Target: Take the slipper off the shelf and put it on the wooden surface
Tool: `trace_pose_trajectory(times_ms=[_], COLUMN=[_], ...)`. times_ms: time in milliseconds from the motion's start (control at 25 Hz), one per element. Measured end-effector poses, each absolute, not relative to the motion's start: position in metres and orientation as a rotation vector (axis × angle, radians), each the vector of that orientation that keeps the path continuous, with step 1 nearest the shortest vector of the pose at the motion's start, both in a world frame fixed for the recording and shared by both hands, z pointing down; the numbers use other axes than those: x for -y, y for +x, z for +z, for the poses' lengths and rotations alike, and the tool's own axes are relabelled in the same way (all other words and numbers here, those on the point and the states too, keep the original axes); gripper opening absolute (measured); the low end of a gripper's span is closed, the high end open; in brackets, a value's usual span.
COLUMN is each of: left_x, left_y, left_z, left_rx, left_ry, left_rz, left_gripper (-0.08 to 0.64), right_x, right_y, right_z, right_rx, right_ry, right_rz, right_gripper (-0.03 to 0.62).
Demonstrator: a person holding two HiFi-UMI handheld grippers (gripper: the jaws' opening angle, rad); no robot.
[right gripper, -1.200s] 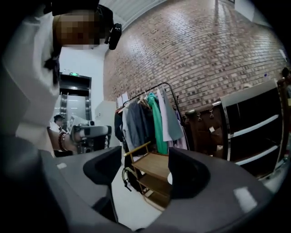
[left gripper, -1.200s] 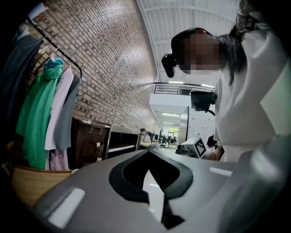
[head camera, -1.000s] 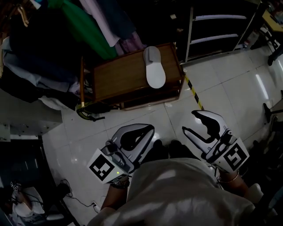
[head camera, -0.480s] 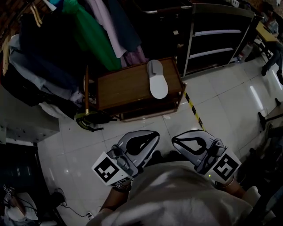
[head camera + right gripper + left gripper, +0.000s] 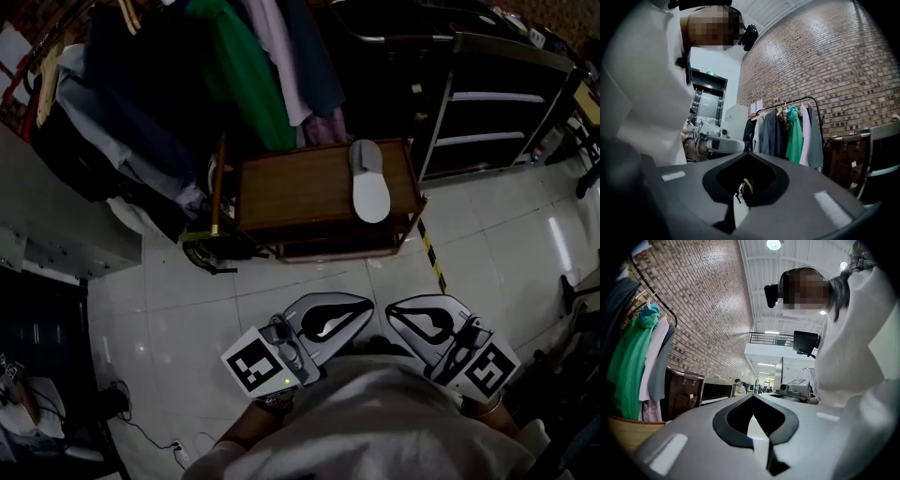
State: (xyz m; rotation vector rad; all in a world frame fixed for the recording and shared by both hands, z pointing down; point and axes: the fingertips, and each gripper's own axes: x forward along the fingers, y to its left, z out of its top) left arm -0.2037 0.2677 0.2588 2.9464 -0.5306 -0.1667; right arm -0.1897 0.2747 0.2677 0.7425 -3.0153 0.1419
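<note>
Two grippers sit low in the head view, close against your body, both pointing toward 12 o'clock. Your left gripper (image 5: 361, 307) has its jaws brought together at the tips, with nothing between them. Your right gripper (image 5: 398, 311) is likewise closed tip to tip and holds nothing. Their tips lie near each other without touching.

One slipper (image 5: 369, 180), pale grey, lies at 12 o'clock on the wooden surface (image 5: 300, 187). It rests lengthwise, running away from you, close to the right-hand edge of that top, with its far end near the far edge. From the slipper out to the left edge at 11 o'clock, the top is bare wood.

One stretch of pale tiled floor (image 5: 281, 281) lies open between the near edge of the wooden surface and your grippers, and widens toward 3 o'clock. One yellow-and-black striped tape (image 5: 431, 255) runs along that floor from the near right corner of the wooden piece toward you.

One dark shelf unit (image 5: 487, 117) stands at 1 o'clock, just beside the right edge of the wooden surface; two pale shelf edges show in it. Hanging clothes (image 5: 141, 103) crowd the far and left edges from 10 to 12 o'clock, with one green garment (image 5: 246, 80) among them. One pale grey surface (image 5: 56, 234) closes off the floor at 9 o'clock. One thin cable (image 5: 155, 427) trails on the tiles at 8 o'clock.
</note>
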Motion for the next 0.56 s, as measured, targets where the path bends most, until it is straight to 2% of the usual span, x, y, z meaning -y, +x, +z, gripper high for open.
trace_pose_trajectory(times_ms=[400, 560], left_x=[-0.265, -0.263], left_y=[-0.216, -0.218], left_z=[0.234, 0.241], left_rx=[0.52, 0.539], left_ry=[2.908, 2.912], left_rz=[-0.334, -0.298], left_gripper=[-0.003, -0.003], right_x=[-0.273, -0.274], right_y=[-0.204, -0.207], right_z=[0.259, 0.26], right_rx=[3.038, 3.035], right_ry=[0.678, 0.647], right_rz=[0.138, 0.134], right_gripper=[0.002, 0.002])
